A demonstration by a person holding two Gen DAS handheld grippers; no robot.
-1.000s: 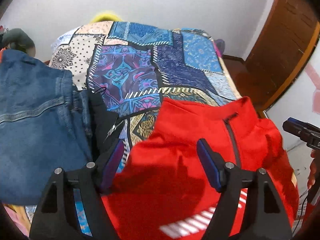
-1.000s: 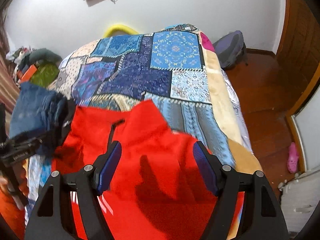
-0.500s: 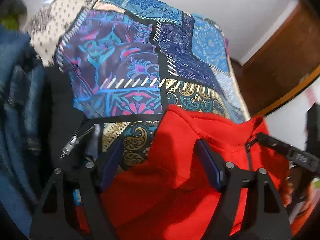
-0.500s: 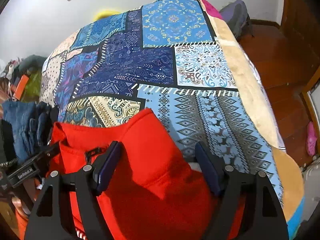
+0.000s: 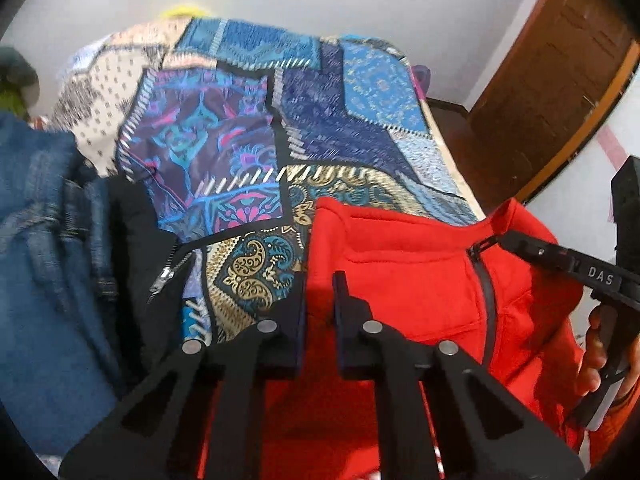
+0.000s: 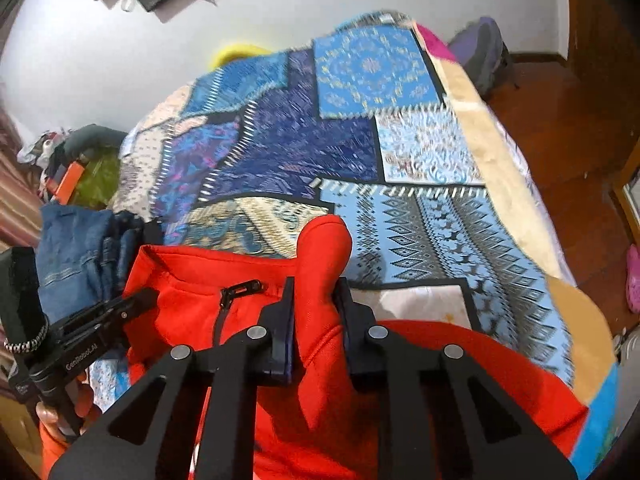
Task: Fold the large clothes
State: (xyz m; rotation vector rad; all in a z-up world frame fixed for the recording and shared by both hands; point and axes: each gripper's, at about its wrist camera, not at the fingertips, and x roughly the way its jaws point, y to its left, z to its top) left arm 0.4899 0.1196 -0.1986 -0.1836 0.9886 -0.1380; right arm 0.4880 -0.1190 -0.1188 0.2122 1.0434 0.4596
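A red zip-neck jacket [image 5: 404, 276] lies at the near end of the bed on a patchwork bedspread [image 5: 320, 120]. My left gripper [image 5: 320, 280] is closing on the jacket's left shoulder edge, with red cloth pinched between its pads. In the right wrist view my right gripper [image 6: 315, 284] is closing on the other shoulder of the jacket [image 6: 240, 280], where a bunched red fold sticks up between its pads. Each gripper shows in the other's view: the right gripper [image 5: 508, 240] by the collar zip, the left gripper [image 6: 146, 298] at the left shoulder.
Blue jeans [image 5: 40, 248] and a black garment with a metal zip [image 5: 160, 276] lie left of the jacket. A wooden door [image 5: 552, 92] stands on the right. A backpack [image 6: 484, 56] and a pink slipper [image 6: 634, 276] are on the wooden floor beside the bed.
Both grippers dropped onto the jacket's top edge and went from wide open to nearly closed on red cloth. The right shoulder is now bunched into an upright fold.
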